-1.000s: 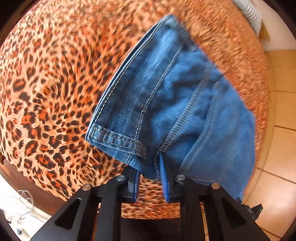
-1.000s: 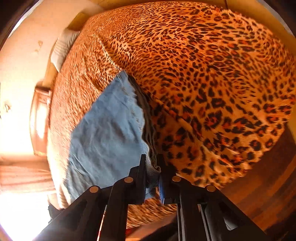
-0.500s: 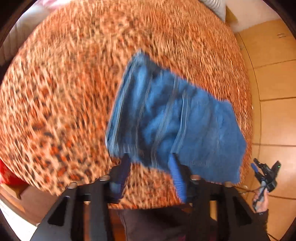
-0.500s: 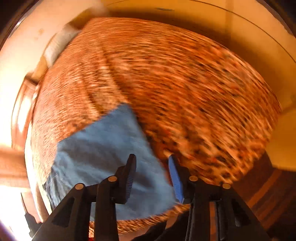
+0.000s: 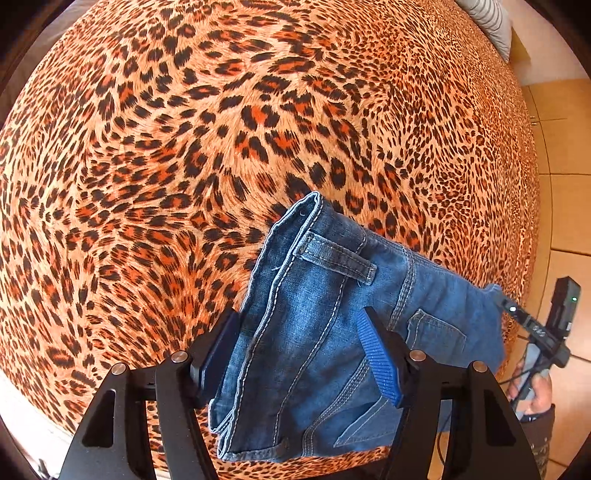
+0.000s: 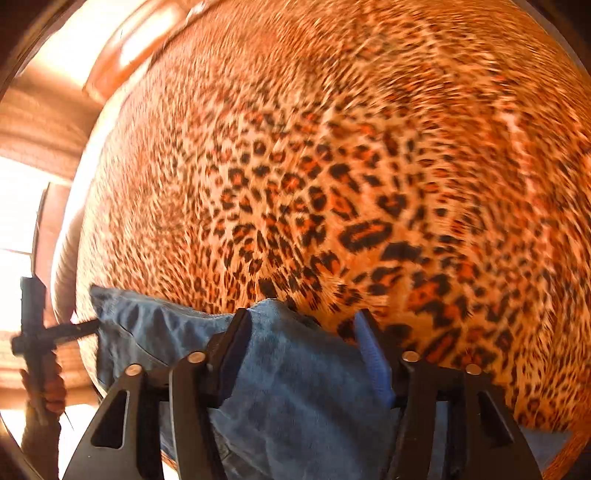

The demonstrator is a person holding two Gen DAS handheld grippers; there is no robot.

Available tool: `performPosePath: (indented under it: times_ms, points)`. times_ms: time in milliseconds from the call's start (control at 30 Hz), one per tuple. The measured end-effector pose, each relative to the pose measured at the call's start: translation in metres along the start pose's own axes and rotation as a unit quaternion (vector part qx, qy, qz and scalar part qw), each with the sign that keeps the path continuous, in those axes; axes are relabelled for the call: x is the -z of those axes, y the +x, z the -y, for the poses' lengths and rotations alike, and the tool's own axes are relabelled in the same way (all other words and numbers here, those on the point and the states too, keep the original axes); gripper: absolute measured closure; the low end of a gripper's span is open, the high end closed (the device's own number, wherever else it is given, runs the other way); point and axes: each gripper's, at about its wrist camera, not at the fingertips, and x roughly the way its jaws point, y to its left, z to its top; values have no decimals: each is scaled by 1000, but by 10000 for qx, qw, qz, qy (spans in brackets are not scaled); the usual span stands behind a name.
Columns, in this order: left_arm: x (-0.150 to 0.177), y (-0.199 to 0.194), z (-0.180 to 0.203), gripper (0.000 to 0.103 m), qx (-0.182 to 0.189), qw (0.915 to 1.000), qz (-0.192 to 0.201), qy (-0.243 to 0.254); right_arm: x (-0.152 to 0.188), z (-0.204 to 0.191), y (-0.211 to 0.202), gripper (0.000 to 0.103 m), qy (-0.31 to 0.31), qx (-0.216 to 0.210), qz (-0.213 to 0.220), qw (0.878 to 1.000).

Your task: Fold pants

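Folded blue jeans [image 5: 332, 314] lie near the front edge of a bed covered by a leopard-print blanket [image 5: 184, 147]. The waistband and a belt loop face the far side. My left gripper [image 5: 301, 332] is open, its blue-padded fingers spread to either side just above the denim, holding nothing. In the right wrist view the jeans [image 6: 295, 387] show their paler side. My right gripper [image 6: 301, 332] is open over them, fingers apart. The right gripper also shows at the far right of the left wrist view [image 5: 513, 308], by the jeans' far corner.
A striped pillow [image 5: 491, 18] lies at the bed's far right corner. Tiled floor [image 5: 565, 206] runs along the right of the bed. A wooden headboard or furniture [image 6: 122, 55] stands at the upper left of the right wrist view.
Both grippers have let go of the jeans and opened wide. The jeans now rest folded on the blanket, and both cameras have drawn back low over them.
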Motion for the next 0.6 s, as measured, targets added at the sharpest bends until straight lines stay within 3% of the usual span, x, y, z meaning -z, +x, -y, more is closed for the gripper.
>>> performPosePath:
  times_ms: [33,67,100,133,200,267,333,400,467,500,533,567,600]
  points:
    - [4,-10,0,45,9,10000,22,91,0,-4,4,47,-239,147,-11,9996]
    - [4,-9,2,54,-82,9997,102,217,2,-13,3,61,-536,274,22,9982]
    - [4,-10,2,67,-256,9991,179,304,4,-22,3,103,-761,310,21,9966]
    - [8,-15,0,78,-602,9971,265,386,4,-30,0,101,-854,491,106,9951]
    - [4,-2,3,88,-1064,9930,256,454,2,-33,2,101,-854,671,193,9939]
    - [4,-7,5,88,-1138,9920,292,466,-7,-32,12,100,-580,672,115,9960]
    - [6,-16,1,88,-1143,9924,187,403,-6,-33,3,94,-327,619,352,9969]
    - [10,-29,-2,88,-926,9949,95,397,-7,-20,-16,92,151,285,552,9980]
    - [21,-48,19,86,-847,9945,239,562,7,10,-53,82,943,-421,934,9903]
    - [24,-54,26,82,-907,9927,369,702,17,25,-65,67,1217,-527,1077,9853]
    - [27,-60,38,69,-1025,9887,567,932,35,51,-84,56,1623,-576,1281,9767]
    - [29,-63,52,59,-1108,9842,744,1166,52,75,-99,54,1939,-551,1426,9690]
    - [30,-63,69,41,-1164,9792,879,1412,71,101,-113,54,2258,-496,1548,9605]
